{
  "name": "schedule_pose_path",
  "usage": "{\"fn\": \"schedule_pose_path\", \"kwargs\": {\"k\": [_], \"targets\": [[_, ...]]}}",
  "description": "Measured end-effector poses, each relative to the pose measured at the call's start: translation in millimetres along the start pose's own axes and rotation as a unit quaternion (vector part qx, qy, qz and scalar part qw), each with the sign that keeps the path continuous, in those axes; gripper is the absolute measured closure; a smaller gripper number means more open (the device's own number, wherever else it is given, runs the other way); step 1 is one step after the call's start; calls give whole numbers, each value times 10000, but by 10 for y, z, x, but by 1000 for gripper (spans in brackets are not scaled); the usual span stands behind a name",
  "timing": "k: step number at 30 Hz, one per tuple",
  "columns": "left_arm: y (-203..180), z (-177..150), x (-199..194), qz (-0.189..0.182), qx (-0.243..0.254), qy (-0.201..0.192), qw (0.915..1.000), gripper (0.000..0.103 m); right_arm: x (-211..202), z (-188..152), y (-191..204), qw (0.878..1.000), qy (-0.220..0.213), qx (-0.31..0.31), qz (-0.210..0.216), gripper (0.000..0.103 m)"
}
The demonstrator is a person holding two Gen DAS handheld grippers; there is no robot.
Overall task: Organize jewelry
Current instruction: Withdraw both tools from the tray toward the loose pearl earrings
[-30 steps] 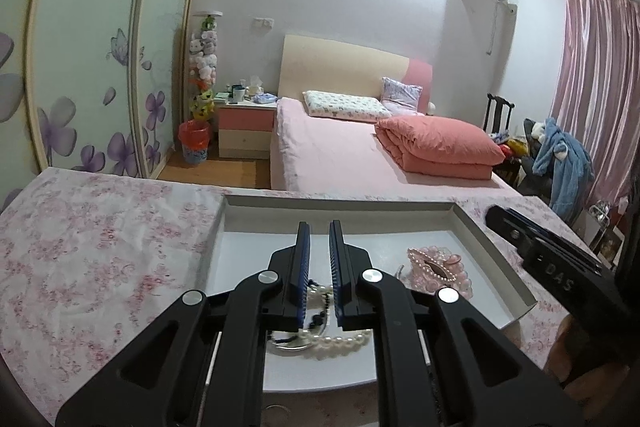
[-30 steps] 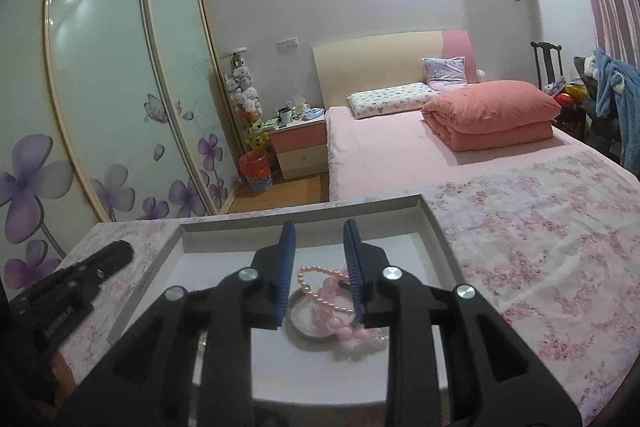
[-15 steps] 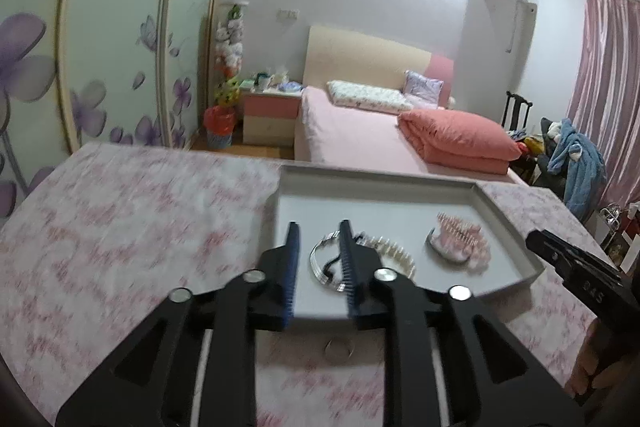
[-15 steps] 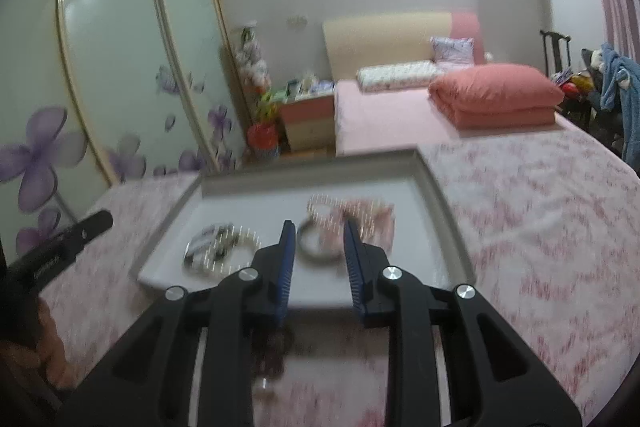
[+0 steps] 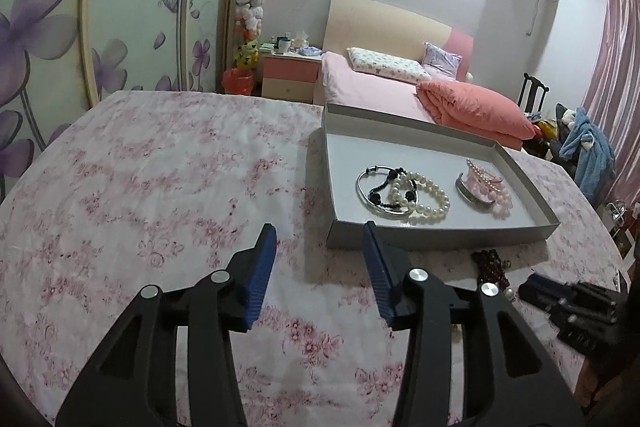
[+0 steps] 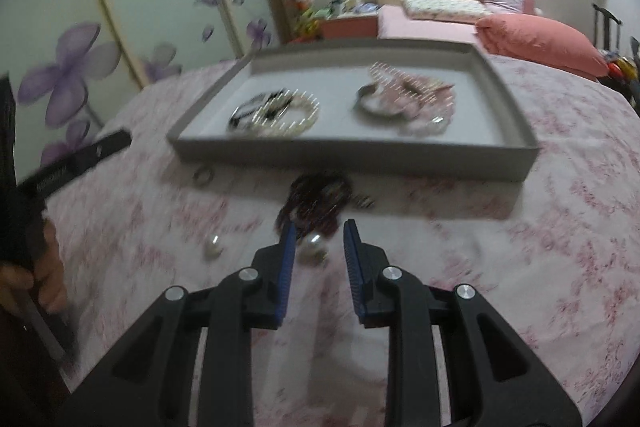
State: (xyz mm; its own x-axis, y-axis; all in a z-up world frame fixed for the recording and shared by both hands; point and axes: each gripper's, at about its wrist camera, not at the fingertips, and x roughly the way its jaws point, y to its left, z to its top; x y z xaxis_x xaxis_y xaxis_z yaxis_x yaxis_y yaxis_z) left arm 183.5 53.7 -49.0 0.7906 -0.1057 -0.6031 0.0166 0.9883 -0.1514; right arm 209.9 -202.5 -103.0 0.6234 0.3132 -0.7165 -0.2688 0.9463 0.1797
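No writing is readable. The grey tray [image 5: 516,229] holds pearl bracelets [image 5: 422,197] and pink beads [image 5: 490,183]. Before it, the left gripper [image 5: 319,239] gapes wide and the right gripper [image 6: 319,233] stands parted, both empty.

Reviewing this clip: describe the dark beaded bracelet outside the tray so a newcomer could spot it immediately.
Start at the grey tray on the pink floral tablecloth. Just in front of the tray's near wall, on the cloth, lies the dark red beaded bracelet, bunched in a heap. Its neighbours are two loose white pearls and a small ring; it alone is dark and many-beaded.
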Motion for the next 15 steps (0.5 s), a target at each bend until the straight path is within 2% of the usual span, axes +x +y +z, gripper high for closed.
{"fn": "schedule_pose_path", "kwargs": {"k": [10,15], "targets": [[-20,-28,-64,-71,17,-14,10000,56,142,-27,107,9993,310,-153,-135,79],[-86,-49,-63,-126,67,31,9999,56,150,3,89,9992,323,-135,-202,89]]}}
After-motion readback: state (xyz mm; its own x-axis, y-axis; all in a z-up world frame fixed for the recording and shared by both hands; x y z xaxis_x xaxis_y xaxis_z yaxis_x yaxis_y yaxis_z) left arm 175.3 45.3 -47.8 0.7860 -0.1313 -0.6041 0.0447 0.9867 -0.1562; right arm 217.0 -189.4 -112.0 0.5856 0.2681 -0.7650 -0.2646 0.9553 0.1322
